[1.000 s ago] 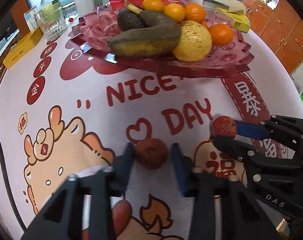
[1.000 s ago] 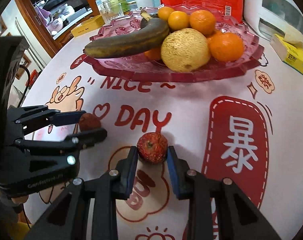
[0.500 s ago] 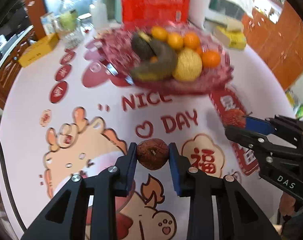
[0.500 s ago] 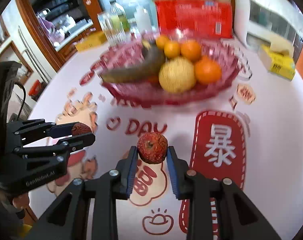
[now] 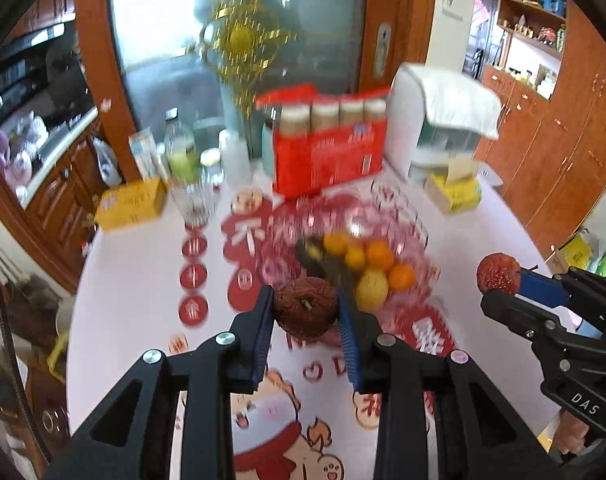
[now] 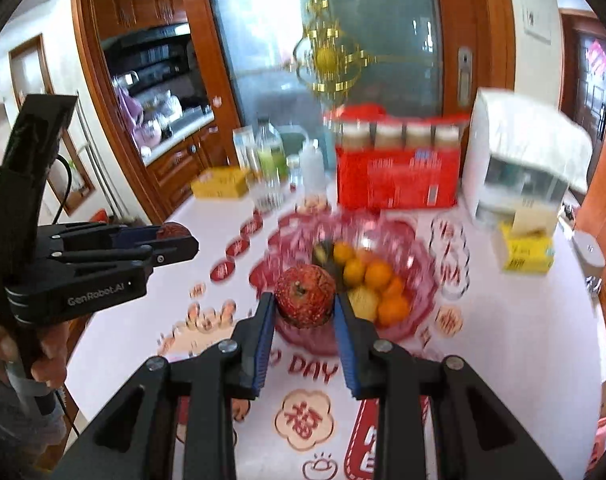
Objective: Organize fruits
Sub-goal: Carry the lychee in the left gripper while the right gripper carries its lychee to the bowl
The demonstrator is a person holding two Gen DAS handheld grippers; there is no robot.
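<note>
The left gripper [image 5: 306, 316] clasps a brown wrinkled fruit [image 5: 305, 308] and the right gripper [image 6: 303, 310] clasps a red fruit [image 6: 305, 295], both held above the table [image 6: 523, 340]. The pink fruit bowl [image 6: 419, 280] lies straight ahead and below both, the right gripper seemingly nearer.

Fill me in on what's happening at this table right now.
A person is sorting fruit with two handheld grippers. The left gripper is shut on a wrinkled brown fruit, and the right gripper is shut on a red fruit. Both are held in the air above the printed tablecloth, in front of the pink glass fruit bowl, which already holds oranges and other fruit.
</note>
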